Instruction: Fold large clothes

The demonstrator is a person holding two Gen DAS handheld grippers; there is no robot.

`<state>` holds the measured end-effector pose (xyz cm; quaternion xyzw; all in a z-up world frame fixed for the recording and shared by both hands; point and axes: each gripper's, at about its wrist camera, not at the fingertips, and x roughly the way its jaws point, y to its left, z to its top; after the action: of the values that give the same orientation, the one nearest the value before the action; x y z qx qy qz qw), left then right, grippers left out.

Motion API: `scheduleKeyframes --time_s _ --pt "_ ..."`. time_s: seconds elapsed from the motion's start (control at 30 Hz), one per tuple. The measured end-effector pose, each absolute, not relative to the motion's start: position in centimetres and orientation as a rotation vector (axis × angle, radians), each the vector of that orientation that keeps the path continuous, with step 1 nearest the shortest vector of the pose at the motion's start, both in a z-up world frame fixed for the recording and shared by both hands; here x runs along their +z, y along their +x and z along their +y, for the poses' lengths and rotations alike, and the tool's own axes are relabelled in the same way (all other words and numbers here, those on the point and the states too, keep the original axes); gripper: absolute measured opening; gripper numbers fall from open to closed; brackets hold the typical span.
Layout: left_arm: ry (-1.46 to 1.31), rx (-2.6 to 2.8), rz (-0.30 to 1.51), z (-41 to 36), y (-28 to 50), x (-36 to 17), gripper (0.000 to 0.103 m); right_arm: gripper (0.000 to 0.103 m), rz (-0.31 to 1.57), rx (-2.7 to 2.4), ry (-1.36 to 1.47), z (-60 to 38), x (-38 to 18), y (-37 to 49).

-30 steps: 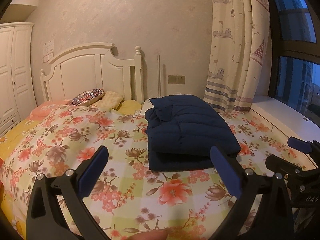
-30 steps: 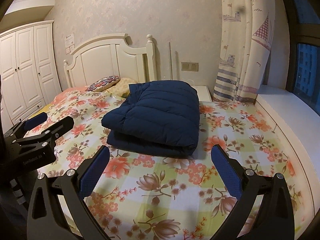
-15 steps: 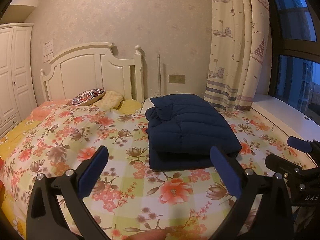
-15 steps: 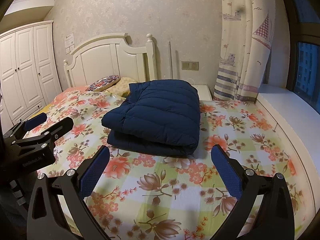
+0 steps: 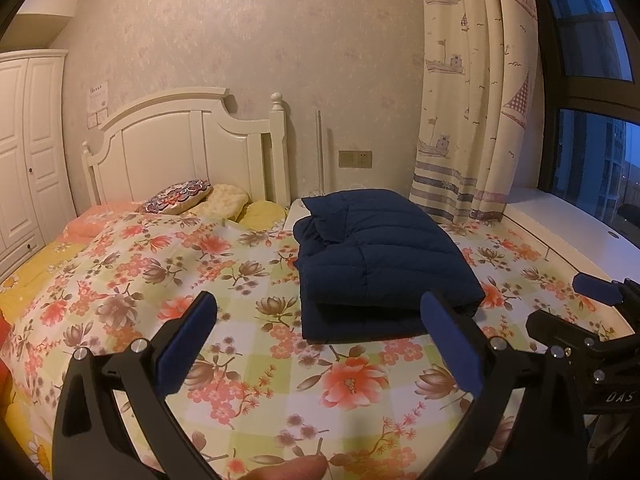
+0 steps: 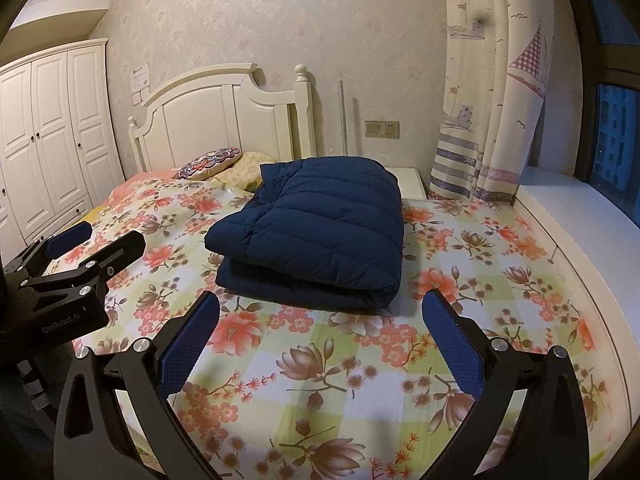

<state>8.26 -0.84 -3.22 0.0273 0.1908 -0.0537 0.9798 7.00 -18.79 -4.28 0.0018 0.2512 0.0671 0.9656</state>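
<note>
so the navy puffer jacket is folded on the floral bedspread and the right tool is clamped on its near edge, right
Not quite. The navy puffer jacket is folded on the floral bedspread, but the right tool is open and holds nothing, short of the jacket's near edge. The right wrist view shows this.

At the centre of the frame a navy blue quilted puffer jacket (image 6: pixel 316 236) lies folded into a thick rectangular bundle on the floral-patterned bedspread (image 6: pixel 360 360). In the foreground the right gripper (image 6: pixel 320 340) hangs with its two blue-padded fingers (image 6: pixel 188 340) spread wide and nothing between them, just short of the jacket. At the left edge the left gripper (image 6: pixel 76 252) shows side-on, seemingly parted, beneath a white panelled wardrobe (image 6: pixel 48 136).
</note>
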Motion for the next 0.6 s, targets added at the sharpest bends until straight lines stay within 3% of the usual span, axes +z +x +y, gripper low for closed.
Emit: scheduleKeyframes --time_s 0.6 --pt "0.065 -0.1 0.379 -0.78 8.18 -3.11 0.101 0.098 0.524 0.14 0.0 -18.59 -4.66 7.19"
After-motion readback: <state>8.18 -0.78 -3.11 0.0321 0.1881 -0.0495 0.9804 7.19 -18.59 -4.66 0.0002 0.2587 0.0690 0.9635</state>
